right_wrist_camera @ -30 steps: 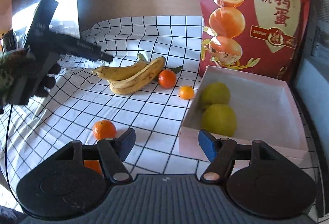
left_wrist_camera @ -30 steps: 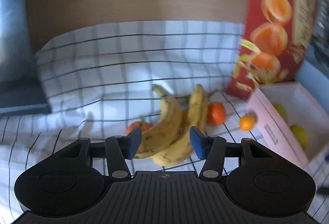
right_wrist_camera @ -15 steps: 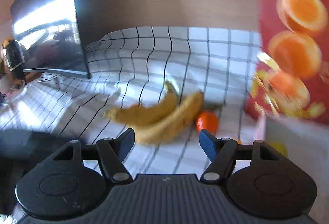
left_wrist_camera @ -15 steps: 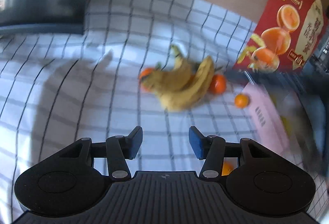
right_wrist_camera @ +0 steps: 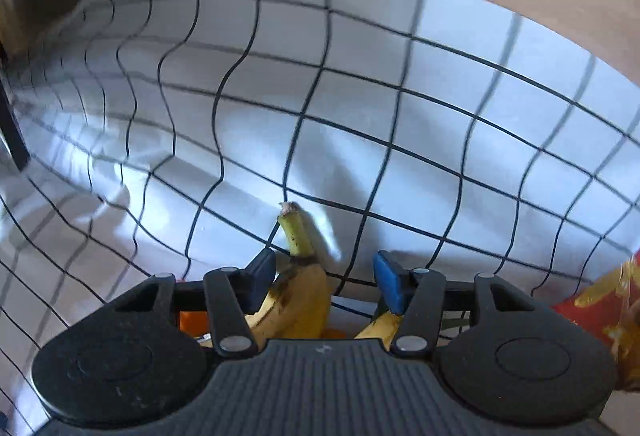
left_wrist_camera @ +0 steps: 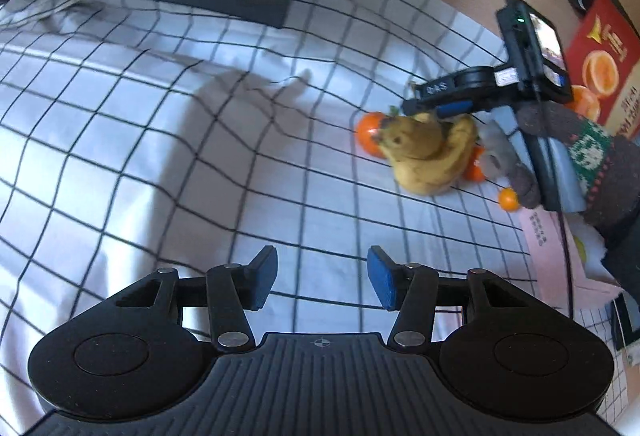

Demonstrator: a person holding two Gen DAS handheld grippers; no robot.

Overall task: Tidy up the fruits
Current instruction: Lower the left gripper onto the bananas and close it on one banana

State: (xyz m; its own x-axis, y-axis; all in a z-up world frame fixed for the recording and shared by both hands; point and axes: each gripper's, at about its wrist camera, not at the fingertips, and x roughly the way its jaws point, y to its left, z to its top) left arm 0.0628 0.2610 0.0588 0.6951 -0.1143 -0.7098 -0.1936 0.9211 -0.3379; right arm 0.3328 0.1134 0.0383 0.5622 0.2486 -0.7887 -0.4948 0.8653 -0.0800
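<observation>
Bananas [right_wrist_camera: 298,300] sit between the wide-apart right gripper [right_wrist_camera: 324,278] tongs. Only the left view shows the pink box [left_wrist_camera: 548,256] at right, contents hidden; left gripper [left_wrist_camera: 322,278] gapes too.

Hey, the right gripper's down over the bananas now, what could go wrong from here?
1. The right gripper is open, with one banana hard against its left finger, off centre; closing may pinch the stem end and let it twist out.
2. A second banana sits by the other finger, so both may get clamped together.
3. Oranges touch the bunch; lifting could send them rolling across the checked cloth.
</observation>
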